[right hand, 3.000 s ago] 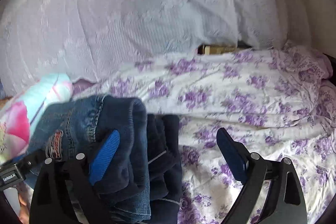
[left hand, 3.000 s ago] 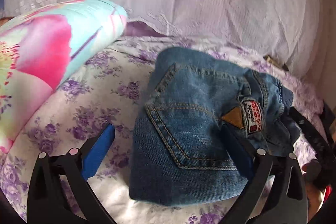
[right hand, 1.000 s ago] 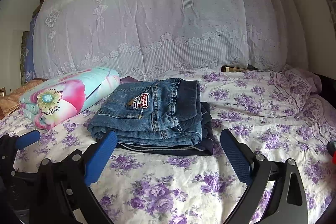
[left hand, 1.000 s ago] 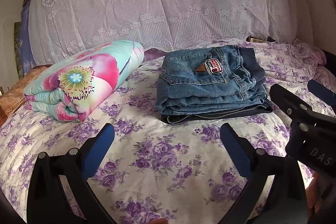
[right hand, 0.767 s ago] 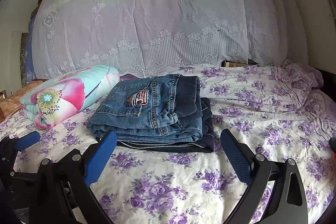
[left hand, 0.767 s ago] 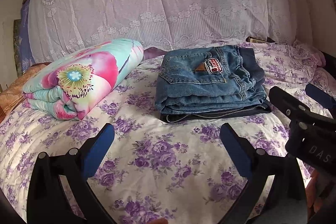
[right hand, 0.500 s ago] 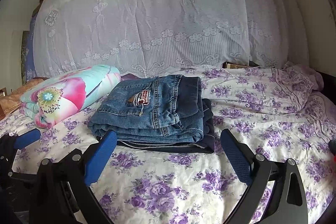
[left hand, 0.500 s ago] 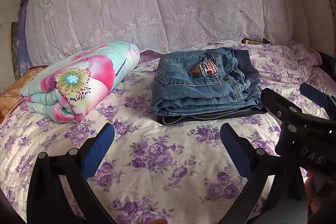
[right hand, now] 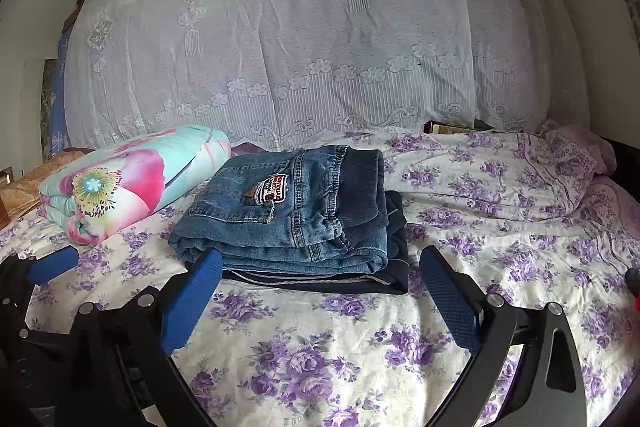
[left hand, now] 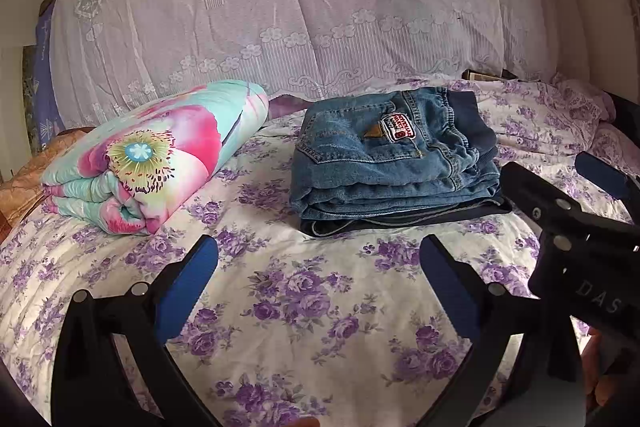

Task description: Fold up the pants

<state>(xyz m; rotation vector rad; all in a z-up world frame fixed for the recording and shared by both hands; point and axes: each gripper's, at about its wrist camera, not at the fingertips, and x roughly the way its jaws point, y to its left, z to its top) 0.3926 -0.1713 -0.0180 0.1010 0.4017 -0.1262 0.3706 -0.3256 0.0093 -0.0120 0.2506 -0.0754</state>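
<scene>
Blue denim pants (left hand: pixel 392 159) (right hand: pixel 292 215) lie folded into a compact stack on the floral bed sheet, back pocket and red-white label on top, over a dark navy garment (right hand: pixel 396 267). My left gripper (left hand: pixel 318 263) is open and empty, held back from the stack on its near side. My right gripper (right hand: pixel 320 271) is also open and empty, just in front of the stack's near edge. In the left wrist view the right gripper's body (left hand: pixel 568 227) shows at the right. The left gripper's blue pad (right hand: pixel 52 265) shows at the left of the right wrist view.
A rolled quilt (left hand: pixel 156 155) (right hand: pixel 128 179) with a pink flower print lies left of the pants. A white lace cover (left hand: pixel 288 7) drapes over a tall pile behind. The purple-flowered sheet (left hand: pixel 304 307) stretches across the foreground. A hand (left hand: pixel 600 367) shows at the lower right.
Three seconds ago both grippers were up against the pants; they have since pulled back and the stack lies free. Over the last second only a slight drift of view.
</scene>
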